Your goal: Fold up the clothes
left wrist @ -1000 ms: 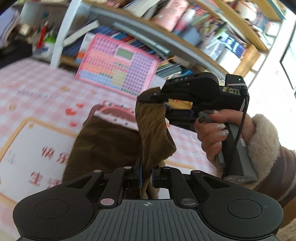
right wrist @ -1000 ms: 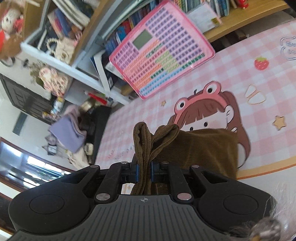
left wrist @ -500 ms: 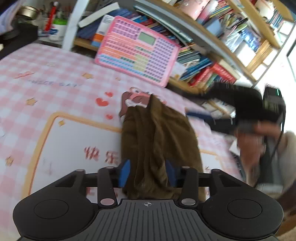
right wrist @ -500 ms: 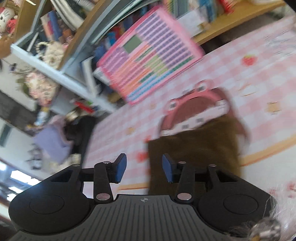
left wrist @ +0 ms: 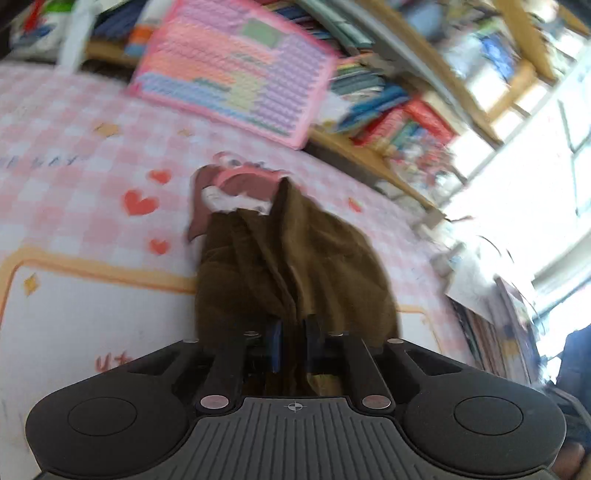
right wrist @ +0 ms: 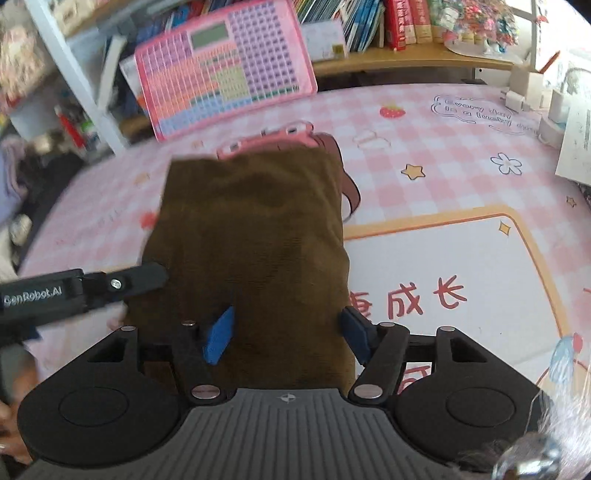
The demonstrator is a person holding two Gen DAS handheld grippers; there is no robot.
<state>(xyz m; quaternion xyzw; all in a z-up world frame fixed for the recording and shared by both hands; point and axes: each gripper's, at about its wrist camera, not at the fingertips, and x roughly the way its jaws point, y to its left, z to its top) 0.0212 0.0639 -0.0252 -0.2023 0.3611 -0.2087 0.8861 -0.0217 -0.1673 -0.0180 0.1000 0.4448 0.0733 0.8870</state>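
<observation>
A brown garment [right wrist: 251,229] lies folded in a long rectangle on the pink checked mat [right wrist: 443,177], covering part of a cartoon girl print. My right gripper [right wrist: 286,328] hovers over its near end. The jaws are opening, the blue pads [right wrist: 219,332] stand wide apart, and cloth lies below them, not pinched. In the left wrist view the same garment [left wrist: 295,266] is rumpled into ridges. My left gripper [left wrist: 293,343] is closing, its pads nearly together on a raised fold at the near edge. The left gripper [right wrist: 147,277] also reaches in at the garment's left side.
A pink grid board [right wrist: 221,70] leans against a bookshelf [right wrist: 369,26] at the back of the mat. White chargers [right wrist: 517,96] and papers [right wrist: 576,147] sit at the far right. A white panel with red characters [right wrist: 424,295] lies right of the garment.
Both grippers held the garment lifted, then opened and it dropped onto the mat. The right gripper has tilted down and spread wider. The left has shut again on a fold.
</observation>
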